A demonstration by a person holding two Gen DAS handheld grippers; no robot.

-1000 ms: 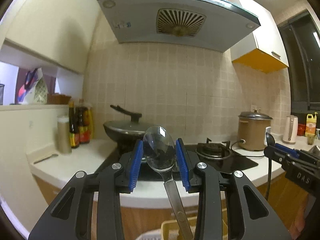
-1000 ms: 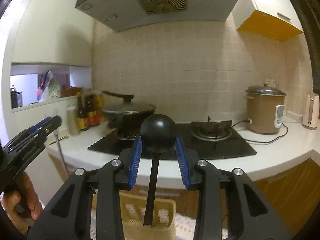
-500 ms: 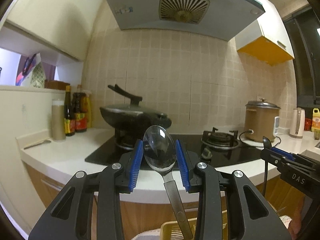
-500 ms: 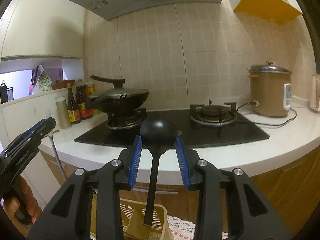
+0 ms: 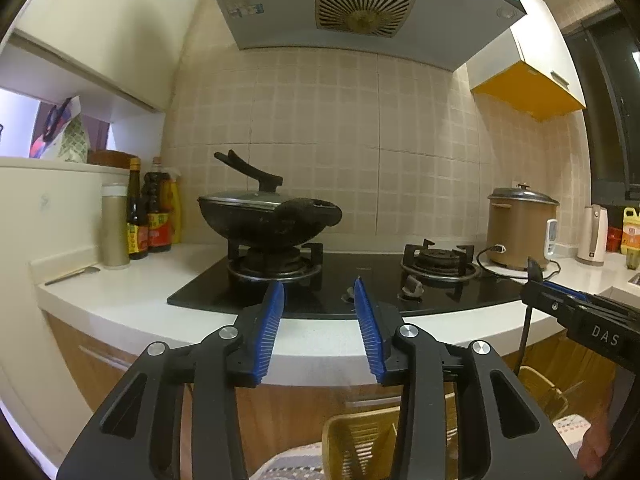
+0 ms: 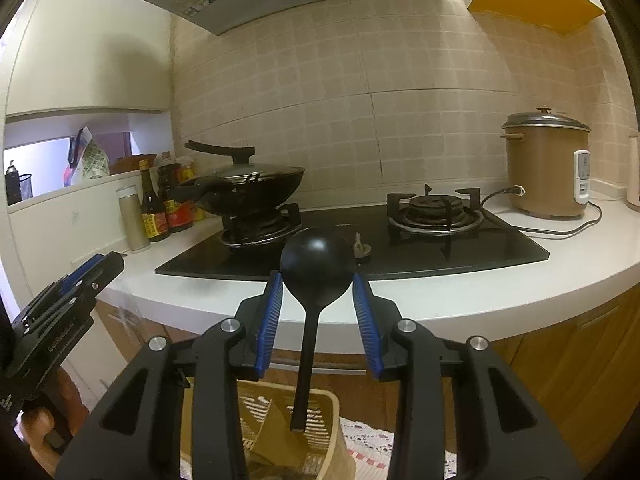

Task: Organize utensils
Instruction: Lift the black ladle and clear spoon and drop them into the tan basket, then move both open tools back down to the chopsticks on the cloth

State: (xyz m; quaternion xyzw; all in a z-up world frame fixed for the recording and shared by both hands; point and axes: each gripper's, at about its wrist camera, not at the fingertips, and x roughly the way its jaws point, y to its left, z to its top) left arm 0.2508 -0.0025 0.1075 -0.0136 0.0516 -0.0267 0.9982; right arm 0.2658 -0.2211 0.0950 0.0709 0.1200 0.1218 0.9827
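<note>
My left gripper (image 5: 319,286) is open with its jaws still opening, and nothing is between the blue pads (image 5: 272,320). No metal spoon shows in this view. A yellow slotted basket (image 5: 352,436) sits low, beneath the gripper. My right gripper (image 6: 317,276) still has the black ladle (image 6: 317,266) between its pads. The ladle's bowl touches both pads while the jaws start opening, and its handle hangs down over the basket (image 6: 256,404). From the left wrist view, the right gripper (image 5: 560,304) and the ladle (image 5: 534,270) sit at the right. The left gripper (image 6: 108,262) shows at the far left of the right wrist view, held by a hand (image 6: 36,420).
Ahead lies a white counter (image 5: 120,304) with a black hob (image 6: 400,256). A lidded wok (image 5: 268,216) sits on the left burner. Bottles (image 5: 148,216) stand at the left, a brown rice cooker (image 6: 546,164) with its cord at the right. Wooden cabinet fronts lie below the counter edge.
Both grippers sank toward the counter's front edge. The metal spoon left the left gripper's jaws, which opened. The black ladle stays between the right gripper's pads.
</note>
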